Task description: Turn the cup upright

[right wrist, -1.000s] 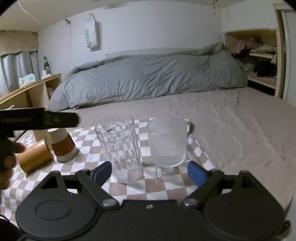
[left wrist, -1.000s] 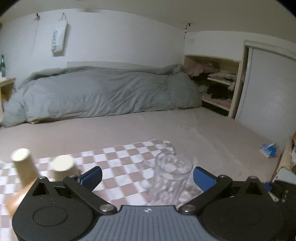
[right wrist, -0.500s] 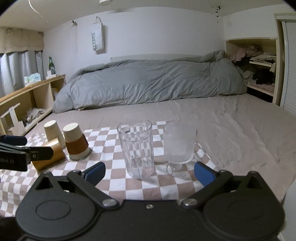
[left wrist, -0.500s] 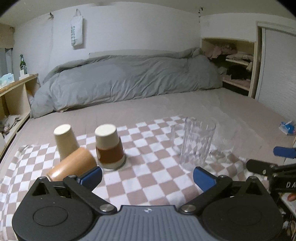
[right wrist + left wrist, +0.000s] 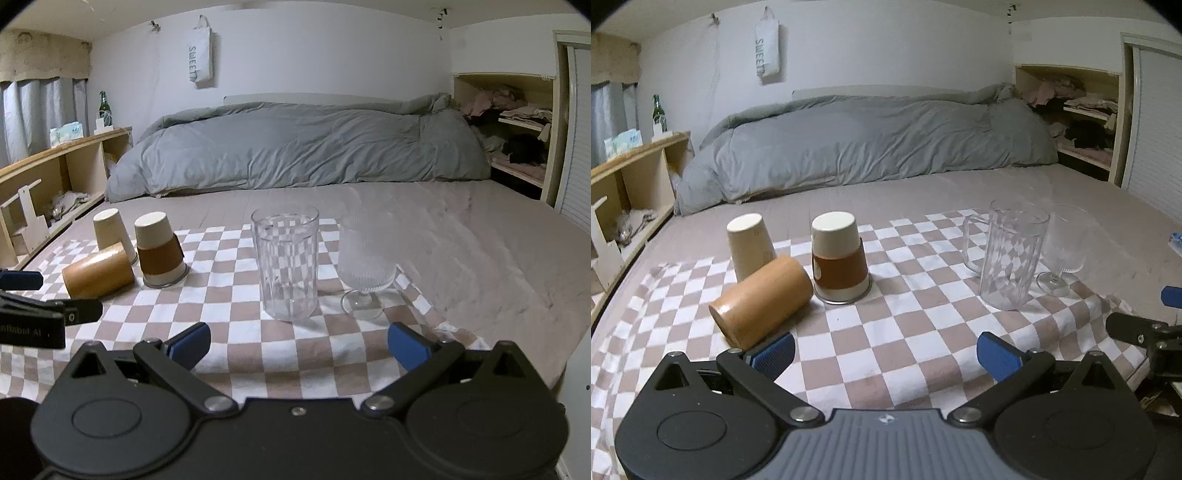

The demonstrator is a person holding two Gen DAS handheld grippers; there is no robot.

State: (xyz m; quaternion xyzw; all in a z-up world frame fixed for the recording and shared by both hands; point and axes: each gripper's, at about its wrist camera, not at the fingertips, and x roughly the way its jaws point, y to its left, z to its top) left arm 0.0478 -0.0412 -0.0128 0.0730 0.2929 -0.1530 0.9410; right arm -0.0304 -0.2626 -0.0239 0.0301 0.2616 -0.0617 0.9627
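Note:
On a checkered cloth (image 5: 886, 332) an orange-brown cup (image 5: 761, 299) lies on its side, its base toward me. Behind it a cream paper cup (image 5: 750, 245) and a paper cup with a brown sleeve (image 5: 838, 258) stand upside down. My left gripper (image 5: 886, 354) is open and empty, just in front of the lying cup. My right gripper (image 5: 299, 343) is open and empty, in front of a tall clear glass (image 5: 286, 266). The lying cup (image 5: 98, 271) and the sleeved cup (image 5: 159, 249) also show at the left of the right wrist view.
A tall clear glass (image 5: 1012, 258), a glass mug (image 5: 973, 242) and a ribbed stemmed glass (image 5: 1063, 251) stand upright at the cloth's right. A grey duvet (image 5: 868, 147) lies at the back of the bed. Wooden shelves (image 5: 635, 173) run along the left.
The left gripper has swung left and pulled back, from close on the tall glass to facing the paper cups. The right gripper has pulled back slightly. Both stay open.

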